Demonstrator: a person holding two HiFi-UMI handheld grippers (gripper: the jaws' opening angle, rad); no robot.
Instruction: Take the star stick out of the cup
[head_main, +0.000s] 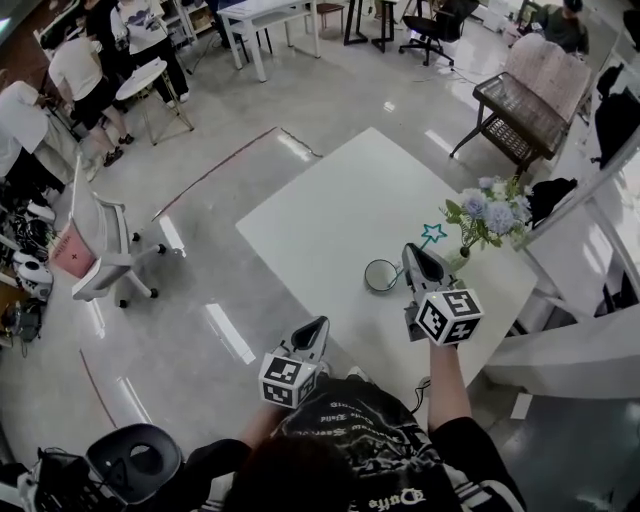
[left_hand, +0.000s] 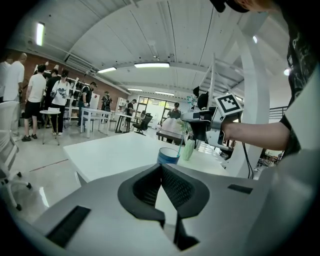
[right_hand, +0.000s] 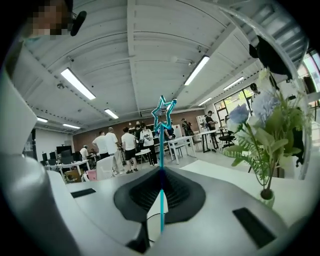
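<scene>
Two tools are in your hands at the near side of the white bench (head_main: 330, 205). Your right tool (right_hand: 161, 172) has its jaws closed on the star stick (right_hand: 164, 114): the thin teal shaft runs up between the two pads, and the star-shaped head stands above the jaw tips. In the head view, that tool is raised above the bench and points away from you toward the flower vase (head_main: 487, 218), with the star between the tool tips and the flowers. The cup (left_hand: 168, 156) is blue and stands upright on the bench, just left of the right tool in the head view. In the left gripper view, the shaft slants down from the right tool to the rim of the cup; you cannot tell there whether its lower end is clear of the cup. Your left tool (left_hand: 161, 169) has its jaws closed together with nothing between them. It sits low at the near edge of the bench, apart from the cup, and points toward it. Several people (head_main: 110, 60) stand in the background, and a white office chair (head_main: 100, 250) stands on the floor (head_main: 200, 300) left of the bench
</scene>
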